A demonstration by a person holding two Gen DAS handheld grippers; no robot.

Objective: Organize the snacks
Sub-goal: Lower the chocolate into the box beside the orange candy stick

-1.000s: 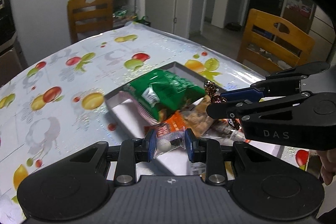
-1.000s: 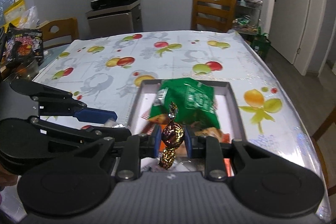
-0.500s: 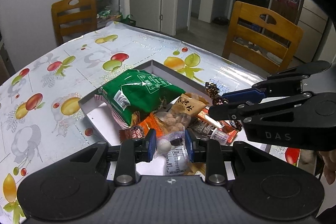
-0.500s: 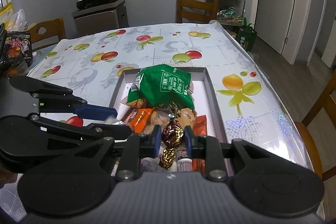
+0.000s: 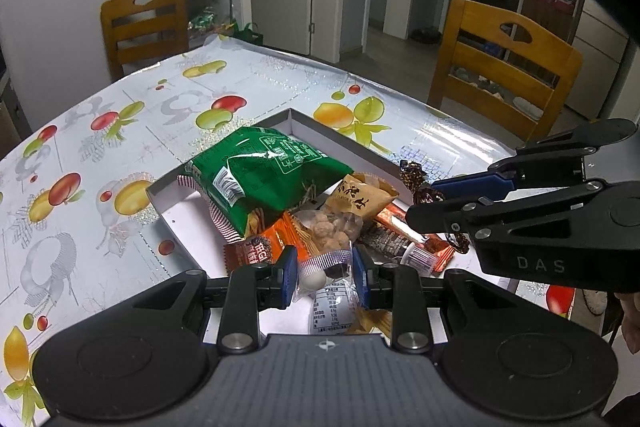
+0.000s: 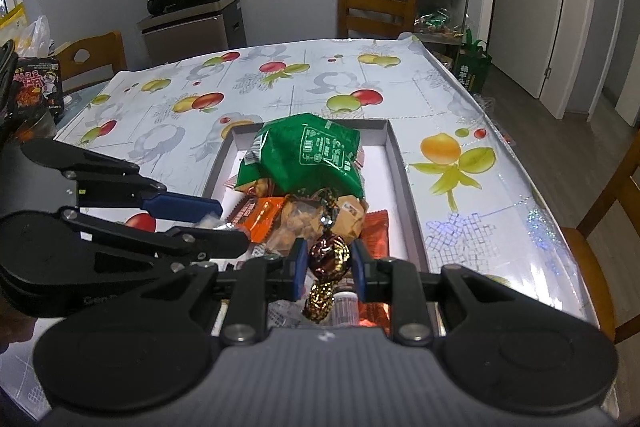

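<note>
A shallow grey-rimmed box on the fruit-print table holds a green snack bag and several small packets. My left gripper is shut on a clear packet with a white ball inside, above the box's near end. My right gripper is shut on a brown-and-gold wrapped candy, also above the box's near end. The right gripper and its candy show at the right of the left wrist view; the left gripper shows at the left of the right wrist view.
Wooden chairs stand at the far end and right side of the table. A dark appliance on a cabinet and a black noodle pack are at the left. The table's right edge is close.
Both grippers have pulled back and up from the box, each keeping hold of its snack. More of the box and its packets shows now.
</note>
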